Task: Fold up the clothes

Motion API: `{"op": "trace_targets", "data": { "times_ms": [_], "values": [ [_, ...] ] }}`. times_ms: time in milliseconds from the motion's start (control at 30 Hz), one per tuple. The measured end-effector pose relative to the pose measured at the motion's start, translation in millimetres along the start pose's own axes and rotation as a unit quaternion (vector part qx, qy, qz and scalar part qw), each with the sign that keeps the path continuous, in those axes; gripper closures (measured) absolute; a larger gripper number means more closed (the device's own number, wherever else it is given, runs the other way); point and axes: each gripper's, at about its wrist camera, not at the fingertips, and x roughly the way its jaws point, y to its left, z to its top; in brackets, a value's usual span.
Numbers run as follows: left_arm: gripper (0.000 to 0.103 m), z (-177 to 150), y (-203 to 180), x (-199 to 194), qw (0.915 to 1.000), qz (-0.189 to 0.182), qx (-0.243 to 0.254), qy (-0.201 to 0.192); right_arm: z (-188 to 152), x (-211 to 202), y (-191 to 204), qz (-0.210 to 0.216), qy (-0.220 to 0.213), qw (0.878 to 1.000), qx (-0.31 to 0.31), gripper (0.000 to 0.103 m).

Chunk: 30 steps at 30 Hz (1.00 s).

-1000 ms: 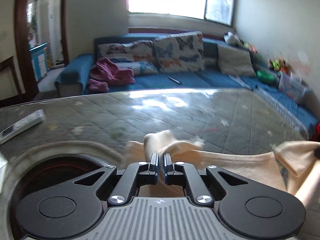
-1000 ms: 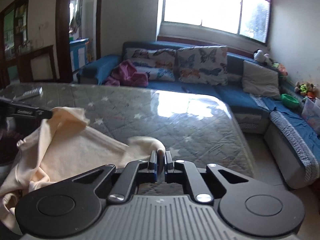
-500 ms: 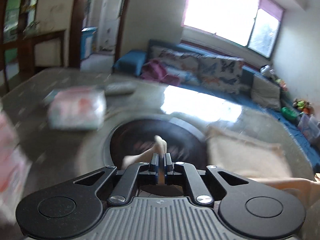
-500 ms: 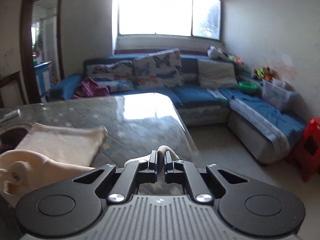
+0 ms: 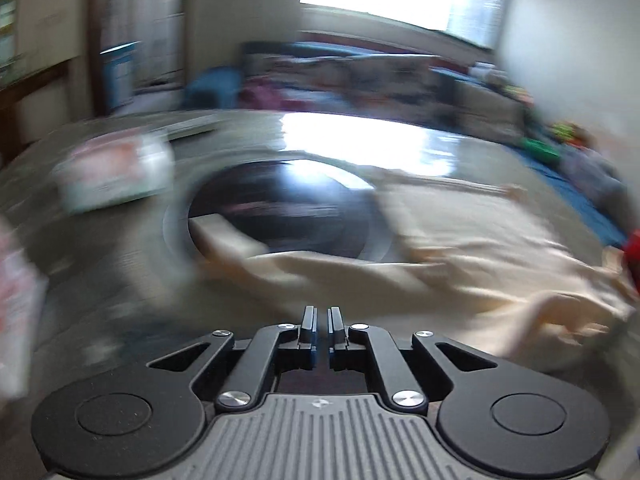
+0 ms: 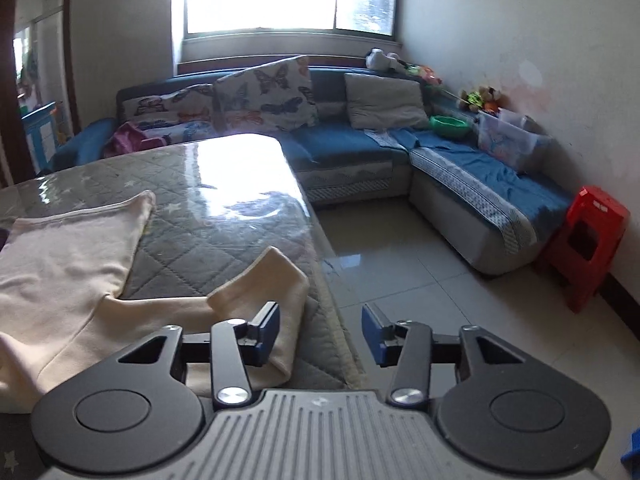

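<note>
The cream cotton garment [image 6: 68, 276] stretches left across the quilted grey table [image 6: 224, 216]; its near-right sleeve sits under the spread, empty right gripper [image 6: 320, 330], while the left gripper [image 5: 321, 318], nearly closed on nothing, hovers beside its left end.

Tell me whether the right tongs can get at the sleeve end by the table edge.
Probably yes: the right tongs are open, and the sleeve lies flat just ahead of the left finger, nothing on it.

I find no legible text, brand, number or sign in either view. The left wrist view is motion-blurred; the pink-and-white packet [image 5: 114, 172] at ten o'clock carries print I cannot read. The small emblem on the right gripper's grey housing [image 6: 319, 401] at six o'clock forms no readable characters.
</note>
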Motion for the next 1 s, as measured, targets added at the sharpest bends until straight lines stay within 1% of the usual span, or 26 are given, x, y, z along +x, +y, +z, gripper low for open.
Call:
{"op": "trace_targets", "data": {
  "times_ms": [67, 100, 133, 233, 267, 300, 400, 467, 600, 667, 700, 733, 767, 800, 900, 1000],
  "values": [
    [0.097, 2.8, -31.8, 4.6, 0.9984, -0.049, 0.029, 0.0, 2.0, 5.5, 14.1, 0.018, 0.001, 0.999, -0.031, 0.046],
    [0.096, 3.3, -48.0, 7.3, 0.9963, -0.073, 0.044, 0.0, 2.2, 9.6, 21.1, 0.024, 0.003, 0.999, -0.045, 0.041],
    [0.096, 4.0, -63.1, 9.9, 0.994, -0.093, 0.057, 0.0, 1.6, 14.4, 27.7, 0.026, 0.005, 0.998, -0.058, 0.039],
    [0.095, 5.3, -103.0, 18.8, 0.986, -0.14, 0.09, 0.002, 0.6, 30.9, 44.0, 0.027, 0.014, 0.996, -0.086, 0.037],
    [0.094, 5.2, -112.6, 22.3, 0.9837, -0.151, 0.098, 0.005, 0.2, 36.2, 47.0, 0.024, 0.016, 0.995, -0.093, 0.034],
    [0.093, 4.5, -119.7, 26.4, 0.982, -0.157, 0.104, 0.009, -0.2, 41.5, 50.0, 0.02, 0.018, 0.995, -0.1, 0.03],
    [0.093, 0.8, -137.1, 36.3, 0.9786, -0.166, 0.121, 0.018, -2.2, 51.6, 44.8, -0.014, 0.016, 0.994, -0.109, 0.03],
    [0.093, -3.2, -141.5, 40.9, 0.9775, -0.171, 0.122, 0.025, -3.1, 56.1, 37.5, -0.039, 0.014, 0.993, -0.111, 0.03],
    [0.093, -12.4, -144.9, 49.4, 0.9763, -0.169, 0.129, 0.043, -4.1, 48.7, 13.4, -0.105, 0.006, 0.991, -0.086, 0.028],
    [0.093, -14.5, -145.5, 50.5, 0.9769, -0.162, 0.131, 0.046, -4.9, 38.3, -2.6, -0.128, 0.007, 0.99, -0.065, 0.028],
    [0.092, -13.4, -146.1, 49.5, 0.977, -0.161, 0.133, 0.042, -5.1, 34.8, -5.2, -0.127, 0.007, 0.99, -0.061, 0.028],
    [0.084, -12.3, -146.8, 48.6, 0.9771, -0.16, 0.135, 0.038, -4.6, 26.6, -6.7, -0.111, 0.006, 0.992, -0.055, 0.028],
    [0.078, -11.8, -148.2, 48.6, 0.9775, -0.153, 0.141, 0.034, -3.8, 17.0, -8.3, -0.093, 0.004, 0.995, -0.048, 0.028],
    [0.069, -11.3, -149.6, 48.6, 0.9778, -0.147, 0.147, 0.03, -2.4, 8.8, -7.8, -0.074, 0.001, 0.996, -0.046, 0.028],
    [0.068, -12.5, -151.8, 51.4, 0.978, -0.135, 0.157, 0.031, 0.3, -14.5, 7.8, -0.009, -0.013, 0.998, -0.063, 0.028],
    [0.07, -17.8, -150.2, 55.8, 0.9776, -0.132, 0.158, 0.044, 2.6, -33.0, 26.1, 0.045, -0.025, 0.995, -0.084, 0.028]
  ]
}}
